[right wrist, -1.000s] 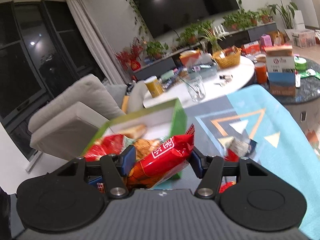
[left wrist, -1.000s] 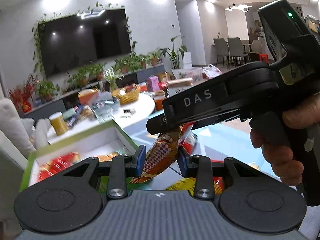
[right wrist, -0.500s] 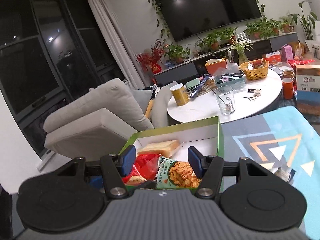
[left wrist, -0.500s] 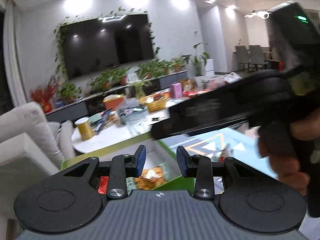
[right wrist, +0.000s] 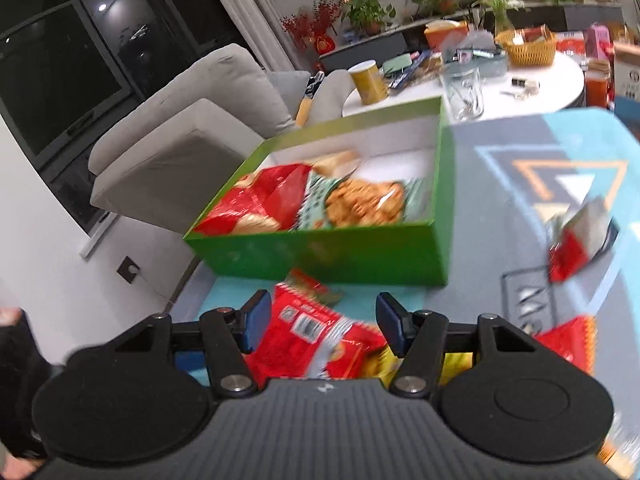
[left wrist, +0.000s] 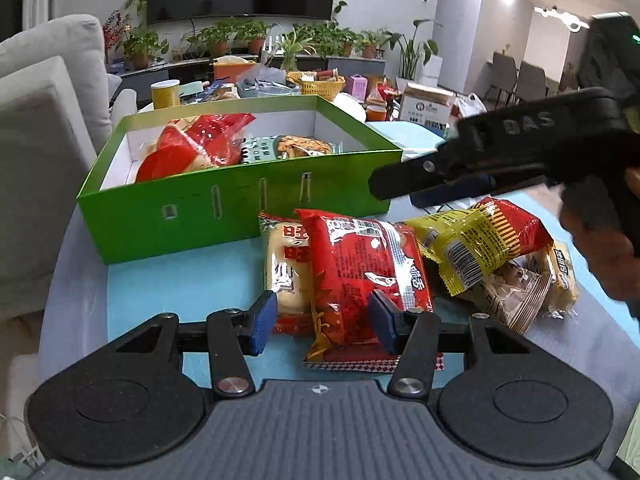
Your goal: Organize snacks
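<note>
A green box (left wrist: 200, 208) on the table holds several snack packets. In front of it lie loose packets: a red packet (left wrist: 360, 264), a white and red one (left wrist: 286, 264), a yellow one (left wrist: 468, 240) and a clear one (left wrist: 516, 296). My left gripper (left wrist: 324, 320) hangs low over the red packet. Its jaws are opening and the packet lies between them, with the pads not pressing on it. My right gripper (left wrist: 400, 188) reaches in from the right above the yellow packet. In the blurred right wrist view it (right wrist: 323, 316) stands open over a red packet (right wrist: 316, 336), with the box (right wrist: 320, 256) beyond.
A grey sofa (left wrist: 40, 140) stands to the left of the table. Behind the box is a white round table (right wrist: 552, 76) crowded with a glass, a basket and cartons. Another small red packet (right wrist: 576, 248) lies on the patterned mat to the right. A hand (left wrist: 600, 248) holds the right gripper.
Both grippers let go of the packets they held and now have nothing in them. Both have dropped from above the box to the loose packets in front of it. The left jaws have widened.
</note>
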Action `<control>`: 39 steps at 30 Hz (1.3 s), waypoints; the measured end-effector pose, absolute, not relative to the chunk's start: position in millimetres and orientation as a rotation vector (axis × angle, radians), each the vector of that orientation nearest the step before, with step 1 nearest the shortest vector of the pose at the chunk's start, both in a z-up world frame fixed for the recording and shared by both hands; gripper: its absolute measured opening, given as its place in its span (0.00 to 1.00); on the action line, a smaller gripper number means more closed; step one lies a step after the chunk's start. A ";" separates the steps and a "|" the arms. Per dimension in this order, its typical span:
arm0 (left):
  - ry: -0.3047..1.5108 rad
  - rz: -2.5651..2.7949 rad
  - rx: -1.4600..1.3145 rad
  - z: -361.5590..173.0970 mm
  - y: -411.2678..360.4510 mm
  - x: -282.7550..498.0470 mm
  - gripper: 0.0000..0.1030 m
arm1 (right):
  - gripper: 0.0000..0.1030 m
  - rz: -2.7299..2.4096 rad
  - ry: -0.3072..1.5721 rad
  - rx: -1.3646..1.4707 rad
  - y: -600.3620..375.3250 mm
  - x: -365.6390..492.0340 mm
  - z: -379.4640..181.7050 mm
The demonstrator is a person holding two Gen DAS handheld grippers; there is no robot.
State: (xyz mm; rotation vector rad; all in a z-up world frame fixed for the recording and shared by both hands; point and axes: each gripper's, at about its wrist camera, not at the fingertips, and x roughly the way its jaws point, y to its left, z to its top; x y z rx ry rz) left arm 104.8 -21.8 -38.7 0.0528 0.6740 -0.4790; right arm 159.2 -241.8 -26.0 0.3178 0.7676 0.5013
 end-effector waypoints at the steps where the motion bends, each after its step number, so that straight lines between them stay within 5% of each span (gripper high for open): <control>1: 0.674 -0.479 0.041 -37.4 -19.7 106.4 0.46 | 0.54 0.509 0.772 0.327 -240.5 154.9 -25.6; 12: 0.670 -0.519 0.053 -39.4 -23.9 103.7 0.39 | 0.53 0.343 0.916 0.475 -238.0 137.0 -53.4; 15: 0.673 -0.545 0.054 -41.1 -28.3 105.3 0.35 | 0.42 0.341 0.918 0.528 -237.1 144.0 -59.6; 39: 0.420 -0.500 0.049 39.8 -52.8 158.3 0.32 | 0.40 0.338 0.586 0.451 -242.4 180.9 28.6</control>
